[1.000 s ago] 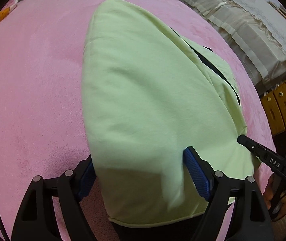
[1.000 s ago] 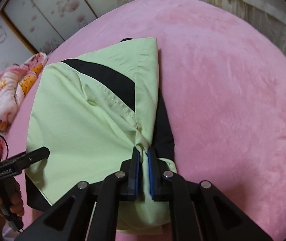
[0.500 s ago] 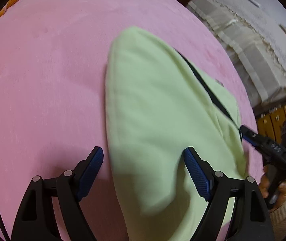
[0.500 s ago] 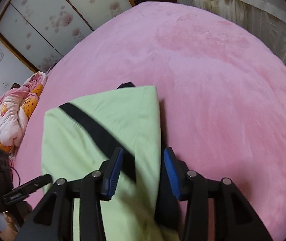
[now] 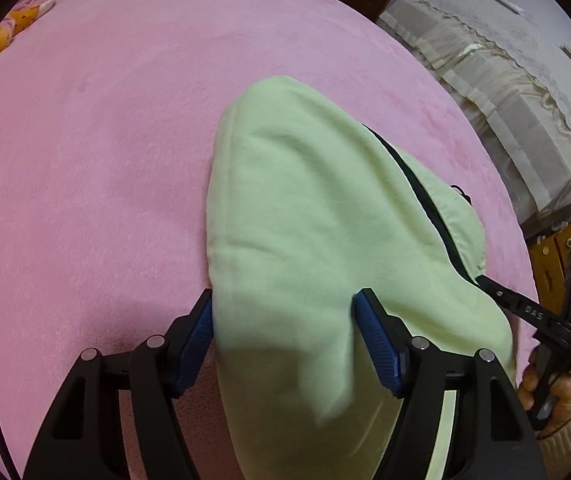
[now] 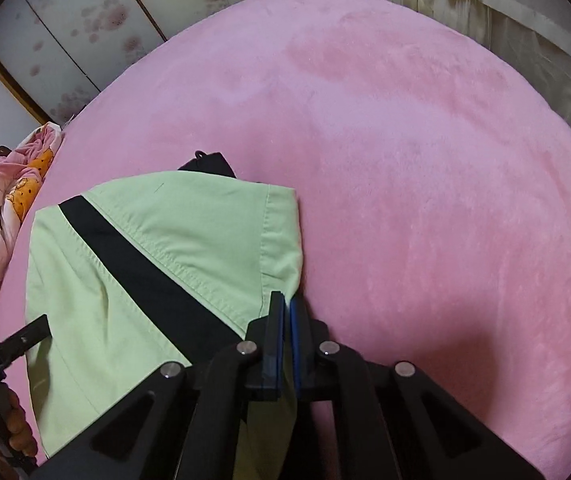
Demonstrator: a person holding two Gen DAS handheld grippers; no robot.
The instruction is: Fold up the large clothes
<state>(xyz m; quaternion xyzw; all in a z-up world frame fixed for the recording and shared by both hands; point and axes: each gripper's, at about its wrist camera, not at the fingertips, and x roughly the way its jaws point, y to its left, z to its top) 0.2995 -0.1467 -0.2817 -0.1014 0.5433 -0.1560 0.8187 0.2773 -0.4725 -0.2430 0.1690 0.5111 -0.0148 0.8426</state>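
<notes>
Garment (image 5: pixel 325 216) edge between closing left tongs (image 5: pixel 283 324); right tongs (image 6: pixel 286 312) clamp hem.

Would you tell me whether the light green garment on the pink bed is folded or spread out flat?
Folded: the green garment lies doubled into a compact bundle on the pink bed cover, its black stripe crossing the top layer and a dark layer peeking out underneath.

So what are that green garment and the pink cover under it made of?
The green garment looks like smooth woven fabric outside, with stitched seams and a black stripe; its other side seems fleecy. The pink cover looks like plush, with matte brushed nap marks.
</notes>
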